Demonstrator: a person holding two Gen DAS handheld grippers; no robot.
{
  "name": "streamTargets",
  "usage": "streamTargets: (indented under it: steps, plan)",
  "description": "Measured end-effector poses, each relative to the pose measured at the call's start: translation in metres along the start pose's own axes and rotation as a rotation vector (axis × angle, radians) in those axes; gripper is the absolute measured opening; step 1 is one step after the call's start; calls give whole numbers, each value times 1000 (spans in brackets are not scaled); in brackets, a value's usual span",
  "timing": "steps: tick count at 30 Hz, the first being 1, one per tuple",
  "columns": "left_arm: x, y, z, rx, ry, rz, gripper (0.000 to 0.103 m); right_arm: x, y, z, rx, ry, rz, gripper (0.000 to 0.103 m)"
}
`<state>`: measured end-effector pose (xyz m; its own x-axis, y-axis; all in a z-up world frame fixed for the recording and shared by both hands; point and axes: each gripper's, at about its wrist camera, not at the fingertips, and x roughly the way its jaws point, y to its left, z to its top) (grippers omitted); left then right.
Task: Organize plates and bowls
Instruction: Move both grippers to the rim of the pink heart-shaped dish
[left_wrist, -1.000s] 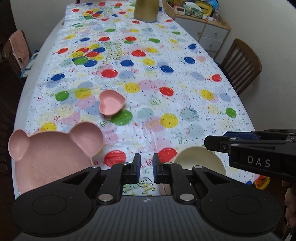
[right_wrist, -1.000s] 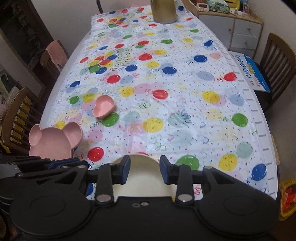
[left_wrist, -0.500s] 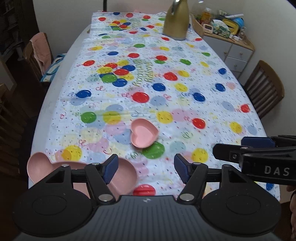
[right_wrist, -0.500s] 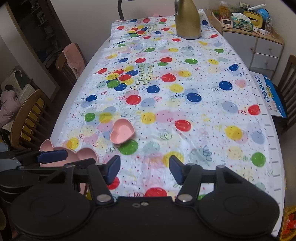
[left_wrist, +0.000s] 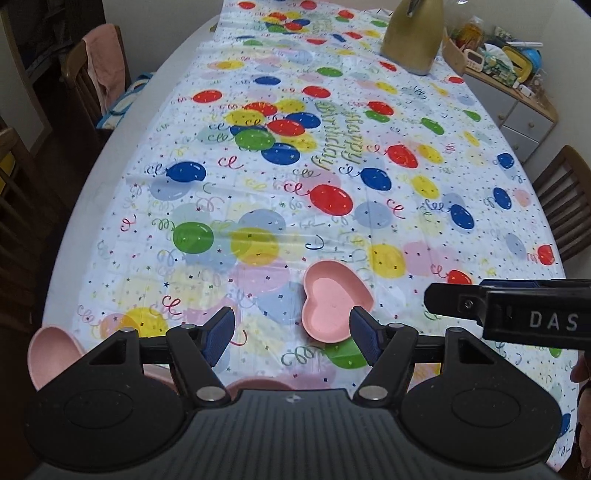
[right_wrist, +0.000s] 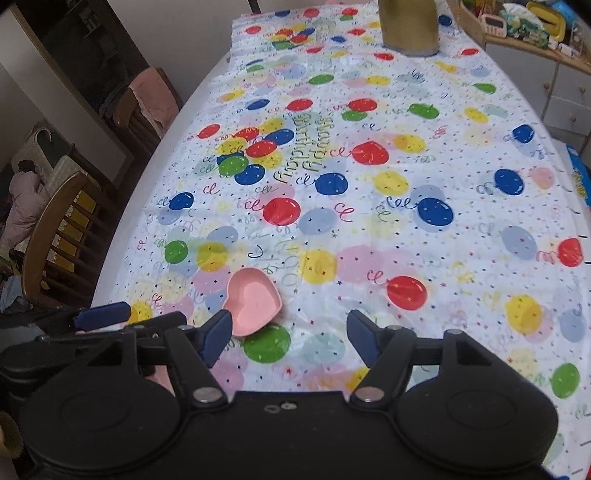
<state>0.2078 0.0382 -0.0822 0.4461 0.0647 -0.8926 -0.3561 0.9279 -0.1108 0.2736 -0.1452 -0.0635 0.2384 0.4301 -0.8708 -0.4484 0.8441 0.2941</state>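
Both grippers, left (left_wrist: 291, 334) and right (right_wrist: 290, 334), hang with jaws spread and empty over the counter (left_wrist: 110, 184); heart bowl (left_wrist: 332, 306) near (bear plate (left_wrist: 51, 350) mostly hidden, probably).

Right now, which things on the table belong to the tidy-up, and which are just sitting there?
Job:
heart bowl
bear plate, mostly hidden behind the left gripper

Not the job:
gold jug
tablecloth

White tablecloth (left_wrist: 332, 229) — red, blue, yellow, green balloons, curly streamers, gold lettering. Pink heart dish (left_wrist: 332, 299), pink eared plate (left_wrist: 51, 350), gold jug (left_wrist: 412, 33) — black grippers, blue pads (left_wrist: 219, 334).
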Motion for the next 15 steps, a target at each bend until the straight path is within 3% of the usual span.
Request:
streamTargets:
  steps: [6,10,14,15]
  plan:
    - [31,-1,2,-5,34,-7,68,42,-3,18,-1,67,22,61]
    - [46,0,3,-3,44,-5,67,64,-2,24,-2,106,32,50]
    - [58,4,4,-24,65,-15,47,83,2,25,-15,141,41,42]
    - [60,4,4,-24,68,-18,43,87,3,25,-19,150,44,36]
